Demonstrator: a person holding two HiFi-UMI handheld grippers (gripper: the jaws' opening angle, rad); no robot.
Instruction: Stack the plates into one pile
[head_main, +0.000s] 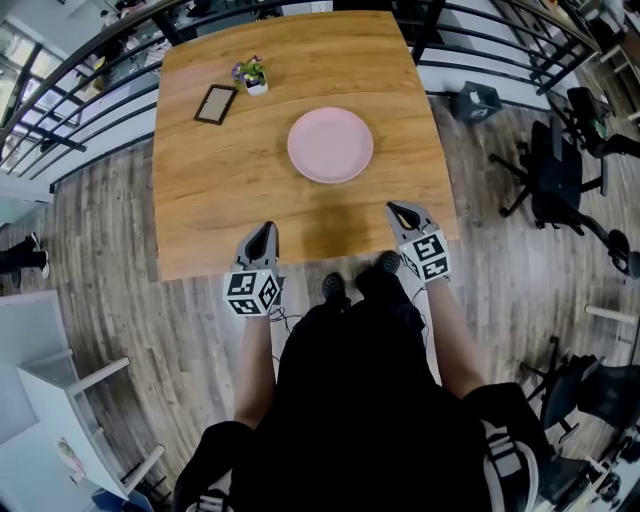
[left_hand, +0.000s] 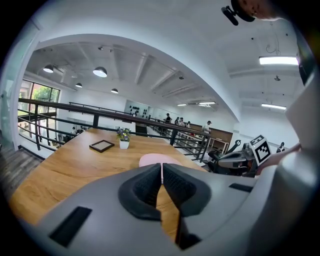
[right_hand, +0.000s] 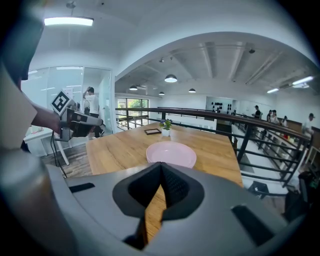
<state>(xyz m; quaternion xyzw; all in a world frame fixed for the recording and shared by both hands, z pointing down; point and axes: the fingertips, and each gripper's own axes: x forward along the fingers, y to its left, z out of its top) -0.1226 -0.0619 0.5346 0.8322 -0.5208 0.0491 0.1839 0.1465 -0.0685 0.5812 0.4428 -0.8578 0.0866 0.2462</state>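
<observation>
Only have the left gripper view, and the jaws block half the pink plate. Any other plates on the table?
Observer: No. In the head view, the pink plate is the only plate spot on the table. I can't tell if it's one plate or a stack.
Operator: Right gripper holding anything?
Observer: No. The right gripper is shut, with nothing between its jaws.
Operator: Where do both sit relative to the plate?
Observer: In the head view, the left gripper and the right gripper are both over the table's near edge, clear of the plate, tips pointing toward it.
</observation>
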